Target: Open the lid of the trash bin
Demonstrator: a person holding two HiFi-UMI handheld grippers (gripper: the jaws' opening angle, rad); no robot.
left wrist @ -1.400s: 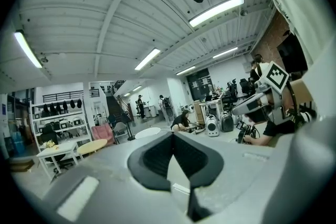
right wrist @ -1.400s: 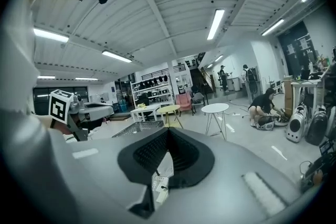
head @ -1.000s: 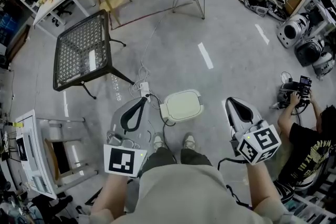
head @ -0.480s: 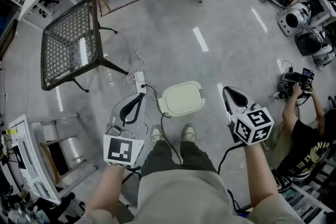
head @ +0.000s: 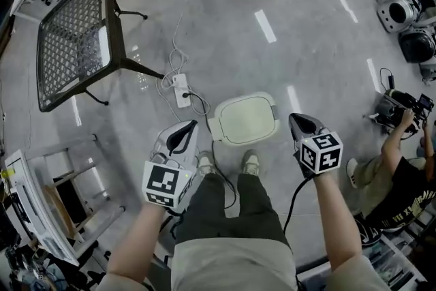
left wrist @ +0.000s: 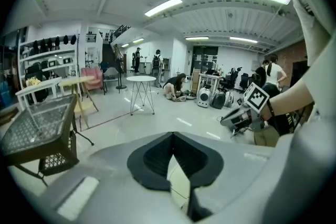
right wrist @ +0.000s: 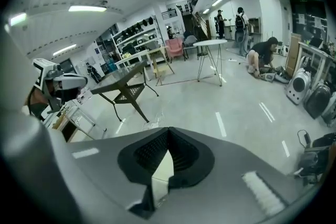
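The bin (head: 219,135) stands on the floor (head: 306,44) just ahead of the person's shoes (head: 251,161), its pale lid (head: 245,119) lying flat and closed. The left gripper (head: 182,134) and right gripper (head: 304,123) hang just beside it, one on each side, touching nothing. In both gripper views the jaws meet at their tips with nothing held. Opening is not yet under way. To do it well, bring one gripper down to the lid's rim, part the jaws a little, and catch the edge opposite the hinge; which edge that is cannot be told here. Lift slowly, since the bin is probably light and could tip or slide.
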